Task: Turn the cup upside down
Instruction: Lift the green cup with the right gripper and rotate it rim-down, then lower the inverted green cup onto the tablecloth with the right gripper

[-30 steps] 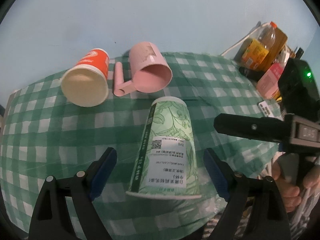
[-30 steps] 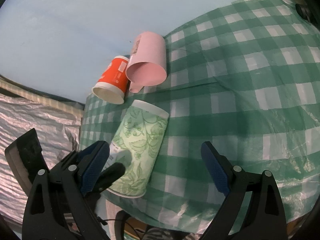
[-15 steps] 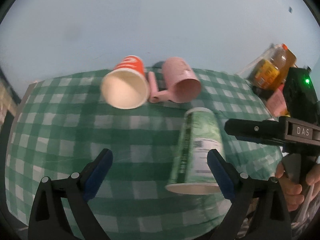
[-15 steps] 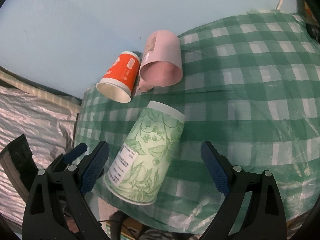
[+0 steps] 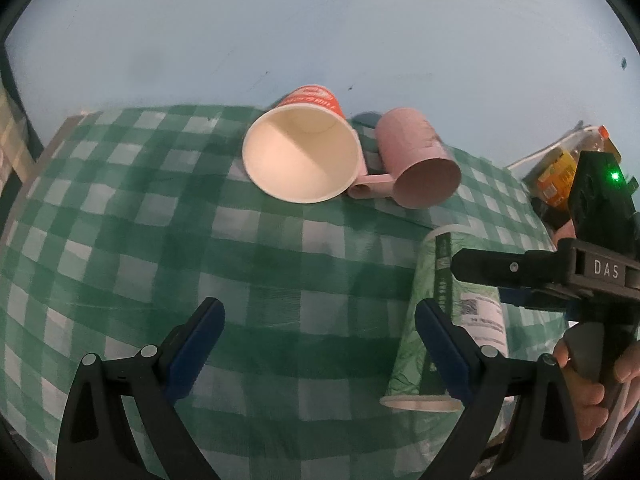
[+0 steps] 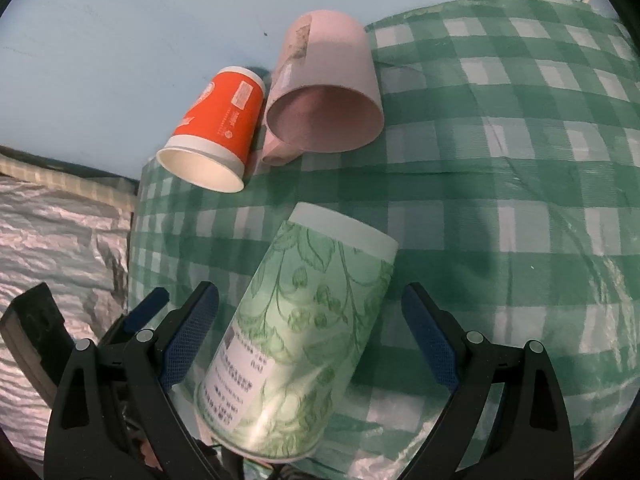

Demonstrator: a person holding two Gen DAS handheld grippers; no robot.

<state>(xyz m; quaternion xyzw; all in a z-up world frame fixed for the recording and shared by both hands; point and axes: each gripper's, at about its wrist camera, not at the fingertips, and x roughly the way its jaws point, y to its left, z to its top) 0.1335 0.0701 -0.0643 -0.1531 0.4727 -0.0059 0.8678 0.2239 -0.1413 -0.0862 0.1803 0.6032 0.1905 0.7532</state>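
Three cups lie on their sides on the green checked tablecloth [image 5: 120, 216]. A green leaf-print paper cup [image 6: 304, 328] lies near the front edge, mouth toward me, between the open fingers of my right gripper [image 6: 310, 332]; it also shows in the left wrist view [image 5: 430, 320]. An orange paper cup [image 5: 302, 152] [image 6: 218, 132] and a pink mug [image 5: 416, 160] [image 6: 324, 88] lie side by side at the back. My left gripper [image 5: 320, 344] is open and empty, left of the green cup and facing the orange cup.
Bottles and packets [image 5: 560, 168] stand at the table's far right. A pale blue wall [image 5: 320, 20] rises behind the table. Silver foil sheeting [image 6: 60, 248] lies beyond the table's left edge. My right gripper's body [image 5: 584, 272] shows at the right in the left wrist view.
My left gripper has swung left, off the green cup and toward the orange cup. My right gripper has moved in so that the green cup now lies between its fingers.
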